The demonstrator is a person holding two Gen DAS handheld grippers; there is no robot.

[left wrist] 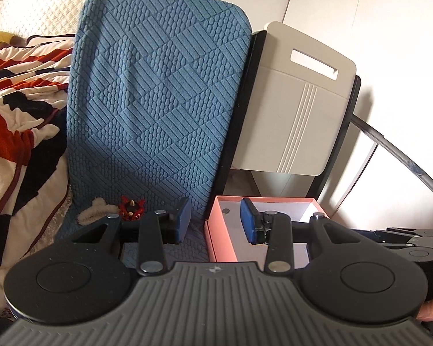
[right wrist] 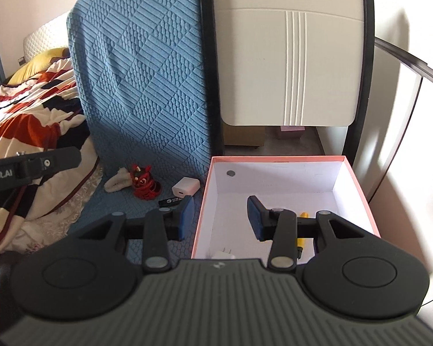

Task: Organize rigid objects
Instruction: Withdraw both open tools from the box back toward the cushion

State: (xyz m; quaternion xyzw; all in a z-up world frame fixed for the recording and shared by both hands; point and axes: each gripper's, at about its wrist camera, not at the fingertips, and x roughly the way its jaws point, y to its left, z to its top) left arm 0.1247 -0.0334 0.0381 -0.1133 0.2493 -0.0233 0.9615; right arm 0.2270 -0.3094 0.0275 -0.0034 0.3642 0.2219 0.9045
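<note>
Hovering right gripper [right wrist: 220, 219] wide over pink box [right wrist: 274, 159], left gripper [left wrist: 216, 220] wide and empty, white charger [right wrist: 185, 188] beside red toy [right wrist: 143, 183].

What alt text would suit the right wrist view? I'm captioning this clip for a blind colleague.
The open right claw hovers over the near left edge of a pink box holding a white plug and a yellow tool. Left of the box, on a blue cover, lie a white charger, black stick and red toy.
</note>
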